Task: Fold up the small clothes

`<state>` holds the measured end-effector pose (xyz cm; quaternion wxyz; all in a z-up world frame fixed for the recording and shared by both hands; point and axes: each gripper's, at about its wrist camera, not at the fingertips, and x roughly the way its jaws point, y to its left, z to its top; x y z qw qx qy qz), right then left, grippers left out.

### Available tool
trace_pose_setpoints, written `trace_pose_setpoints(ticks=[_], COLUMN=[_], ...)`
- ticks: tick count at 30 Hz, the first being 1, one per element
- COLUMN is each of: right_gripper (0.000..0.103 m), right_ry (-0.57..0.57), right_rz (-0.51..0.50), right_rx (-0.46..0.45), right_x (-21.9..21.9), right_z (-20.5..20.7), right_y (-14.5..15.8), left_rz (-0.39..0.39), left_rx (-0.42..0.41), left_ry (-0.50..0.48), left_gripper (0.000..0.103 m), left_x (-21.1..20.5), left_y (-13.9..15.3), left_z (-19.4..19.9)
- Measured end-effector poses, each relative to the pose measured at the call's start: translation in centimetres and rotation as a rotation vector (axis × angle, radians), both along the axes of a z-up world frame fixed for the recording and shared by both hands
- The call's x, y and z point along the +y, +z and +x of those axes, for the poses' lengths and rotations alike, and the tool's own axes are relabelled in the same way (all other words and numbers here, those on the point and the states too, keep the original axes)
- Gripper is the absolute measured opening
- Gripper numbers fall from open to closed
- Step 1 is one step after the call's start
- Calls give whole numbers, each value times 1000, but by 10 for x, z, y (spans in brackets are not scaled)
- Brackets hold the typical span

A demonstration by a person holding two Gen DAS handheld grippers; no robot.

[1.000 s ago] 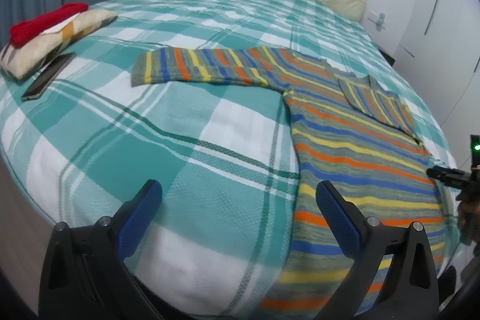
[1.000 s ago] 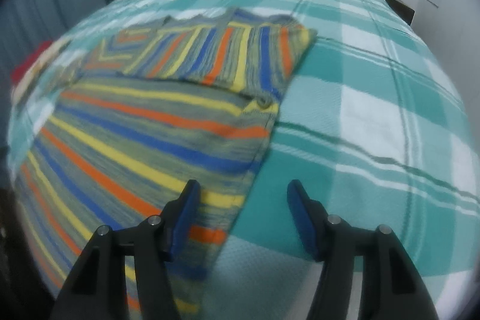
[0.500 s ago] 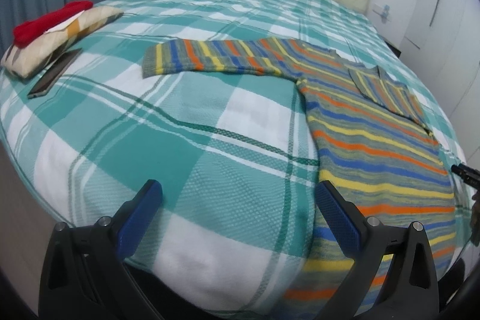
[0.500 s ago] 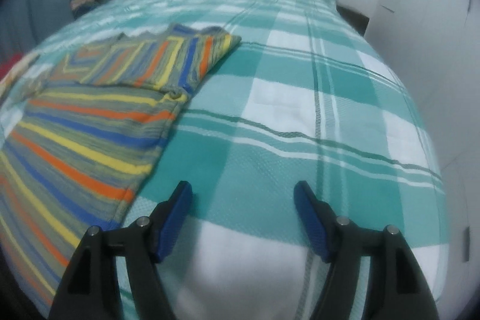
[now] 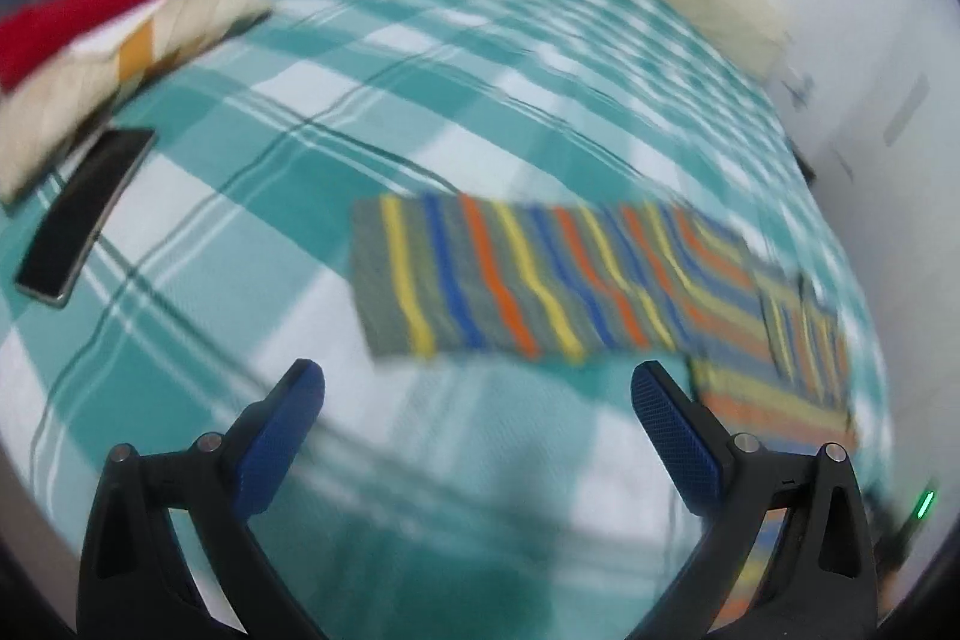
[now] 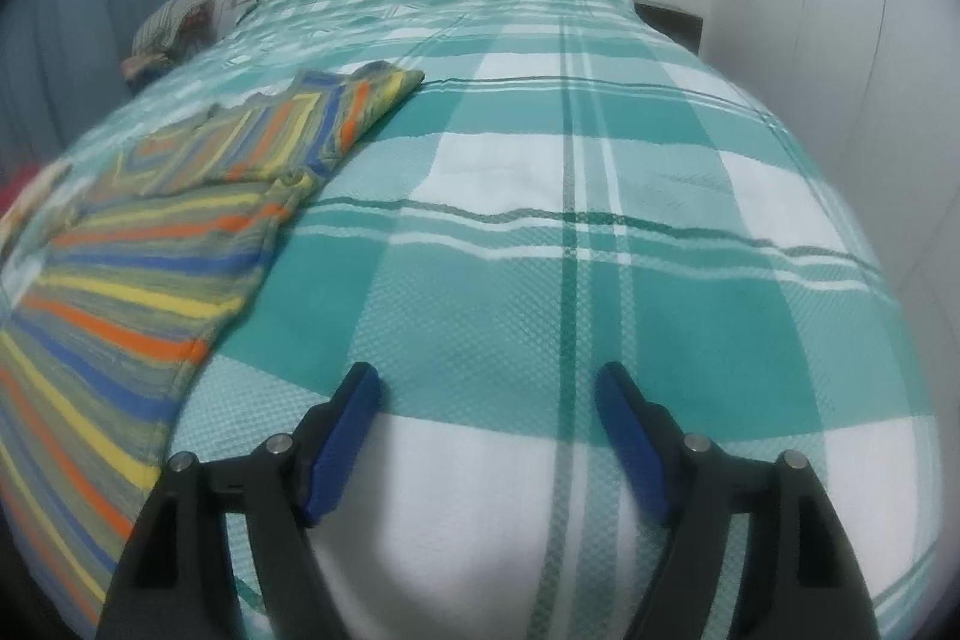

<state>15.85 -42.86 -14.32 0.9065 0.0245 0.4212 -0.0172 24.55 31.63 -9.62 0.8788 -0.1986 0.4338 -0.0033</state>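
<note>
Teal-and-white checked bedspread (image 6: 600,280) covers the bed; a striped sweater (image 5: 540,292) lies flat on it, one sleeve stretched out. A black phone (image 5: 84,214) rests near folded clothes (image 5: 108,58). Left gripper (image 5: 477,388) and right gripper (image 6: 489,388) gape wide, empty.

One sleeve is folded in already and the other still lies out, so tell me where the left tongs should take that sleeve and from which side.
Grip the cuff end of the striped sweater, coming in over the bare blanket. The sleeve lies flat and straight, its free end nearest the open left tongs, so pinching that edge should let it swing across the body.
</note>
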Motion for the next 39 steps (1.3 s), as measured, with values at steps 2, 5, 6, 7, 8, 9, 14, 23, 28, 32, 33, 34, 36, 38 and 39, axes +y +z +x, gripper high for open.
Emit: trace_pose_setpoints(ticks=[2, 5, 6, 7, 8, 9, 14, 23, 28, 32, 33, 34, 36, 38, 39], right_gripper=[80, 84, 85, 85, 85, 85, 87, 87, 87, 87, 87, 87, 87, 87, 87], right_ry=[7, 11, 11, 12, 13, 13, 13, 12, 11, 11, 11, 11, 12, 12, 12], right_rz=[8, 12, 8, 1, -4, -8, -24, -23, -18, -19, -18, -19, -19, -19, -19], right_rx=[-3, -14, -14, -14, -14, -15, -22, -33, -38, -39, -39, -39, -41, -41, -41], right_x=[-1, -1, 0, 1, 2, 2, 4, 4, 3, 3, 3, 3, 2, 2, 2], right_z=[2, 3, 2, 3, 3, 3, 3, 1, 1, 1, 1, 1, 0, 0, 0], right_y=[-4, -9, -9, -9, -9, -10, -11, -11, -11, -11, -11, -11, -10, -10, -11], left_rz=[-52, -66, -71, -74, -69, -57, -27, 173, 256, 287, 285, 273, 236, 236, 231], left_rx=[40, 115, 134, 147, 148, 137, 144, -91, -147, -132, -128, -118, -63, 8, 16], left_ry=[19, 75, 89, 101, 110, 115, 40, -207, -467, -603, -628, -672, -758, -760, -736], left_gripper=[101, 101, 100, 97, 95, 86, 3, 3, 3, 3, 3, 4, 15, 57, 73], left_x=[18, 31, 32, 33, 33, 31, 13, -99, -227, -310, -327, -347, -374, -389, -388], left_y=[-14, -40, -49, -54, -57, -58, -58, 76, 105, 89, 82, 73, 51, 35, 32], left_z=[25, 52, 57, 61, 64, 65, 74, 82, 97, 107, 110, 112, 119, 125, 125])
